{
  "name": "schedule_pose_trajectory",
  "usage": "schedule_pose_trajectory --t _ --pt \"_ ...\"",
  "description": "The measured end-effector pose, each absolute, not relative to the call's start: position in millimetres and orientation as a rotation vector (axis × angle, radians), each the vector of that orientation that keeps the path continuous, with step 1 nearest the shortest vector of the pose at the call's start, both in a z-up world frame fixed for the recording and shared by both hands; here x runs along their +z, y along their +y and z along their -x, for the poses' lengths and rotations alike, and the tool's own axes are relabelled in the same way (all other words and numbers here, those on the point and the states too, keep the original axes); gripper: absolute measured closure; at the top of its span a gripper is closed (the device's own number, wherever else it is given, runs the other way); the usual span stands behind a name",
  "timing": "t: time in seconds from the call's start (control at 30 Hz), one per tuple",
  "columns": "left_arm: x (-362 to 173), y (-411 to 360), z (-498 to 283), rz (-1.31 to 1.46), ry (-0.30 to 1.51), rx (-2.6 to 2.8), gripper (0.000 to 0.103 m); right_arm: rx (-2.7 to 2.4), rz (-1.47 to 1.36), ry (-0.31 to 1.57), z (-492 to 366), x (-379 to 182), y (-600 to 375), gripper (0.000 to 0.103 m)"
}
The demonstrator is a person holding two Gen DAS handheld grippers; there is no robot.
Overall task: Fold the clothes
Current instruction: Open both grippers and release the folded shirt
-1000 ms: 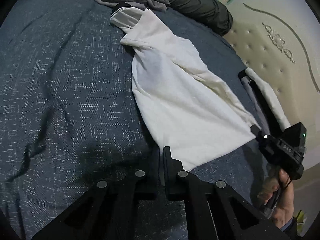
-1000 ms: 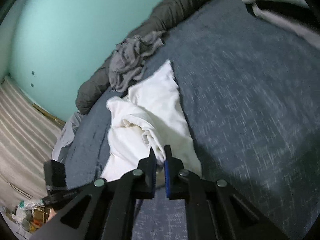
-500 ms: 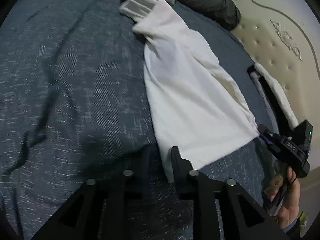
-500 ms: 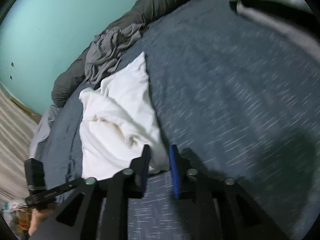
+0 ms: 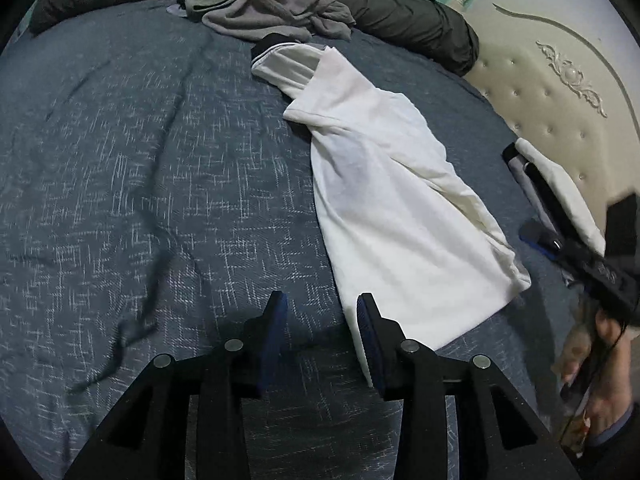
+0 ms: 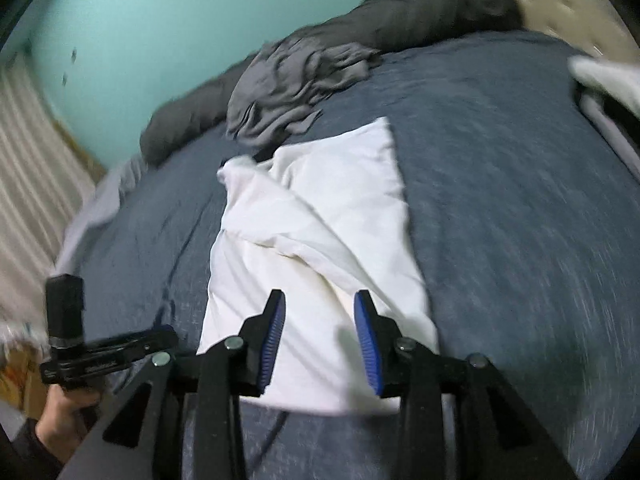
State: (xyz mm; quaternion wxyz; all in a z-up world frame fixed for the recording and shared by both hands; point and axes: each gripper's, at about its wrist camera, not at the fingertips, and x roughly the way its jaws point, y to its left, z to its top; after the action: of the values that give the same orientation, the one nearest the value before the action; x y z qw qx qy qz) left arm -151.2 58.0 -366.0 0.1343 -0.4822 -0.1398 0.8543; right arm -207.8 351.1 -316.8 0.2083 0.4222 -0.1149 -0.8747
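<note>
A white garment (image 5: 400,216) lies folded lengthwise on the blue bedspread (image 5: 160,200), its narrow end toward the far pillows. My left gripper (image 5: 322,320) hovers at the garment's near corner. Its jaws are opening, with only bedspread between them, and the cloth edge runs by the right finger. In the right wrist view my right gripper (image 6: 320,320) hangs over the garment (image 6: 320,220). Its jaws are opening too, and the cloth lies loose below them, not pinched. Each gripper shows in the other's view: the right gripper (image 5: 538,236) and the left gripper (image 6: 160,338), both held by a hand.
A crumpled grey garment (image 5: 272,8) lies beyond the white one, against a dark rolled duvet (image 5: 400,12). A stack of folded clothes (image 5: 552,184) sits by the cream padded headboard (image 5: 560,80). A teal wall (image 6: 160,20) stands behind the bed.
Both grippers were shut on the garment's near corners and have opened, letting the cloth drop flat. The right gripper swung sideways and rolled level; the left barely moved.
</note>
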Motion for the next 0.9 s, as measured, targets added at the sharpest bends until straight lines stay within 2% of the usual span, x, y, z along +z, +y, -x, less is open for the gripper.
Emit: schedule_pose_trajectory --t 0.23,0.47,0.9 --pt "-359.4 41.7 154.0 1.36 -0.439 2.514 0.063 -2.372 -1.177 0.118 251.4 -291.0 263.3 0.068" --pt "-358.1 5.2 156.1 1.353 -0.574 2.559 0.063 -2.298 -1.197 0.317 281.3 -288.8 191.7 0.068" --pt "-359.8 -30.9 156.0 1.347 -0.735 2.557 0.063 -2.264 -1.233 0.673 305.0 -334.4 106.9 0.068"
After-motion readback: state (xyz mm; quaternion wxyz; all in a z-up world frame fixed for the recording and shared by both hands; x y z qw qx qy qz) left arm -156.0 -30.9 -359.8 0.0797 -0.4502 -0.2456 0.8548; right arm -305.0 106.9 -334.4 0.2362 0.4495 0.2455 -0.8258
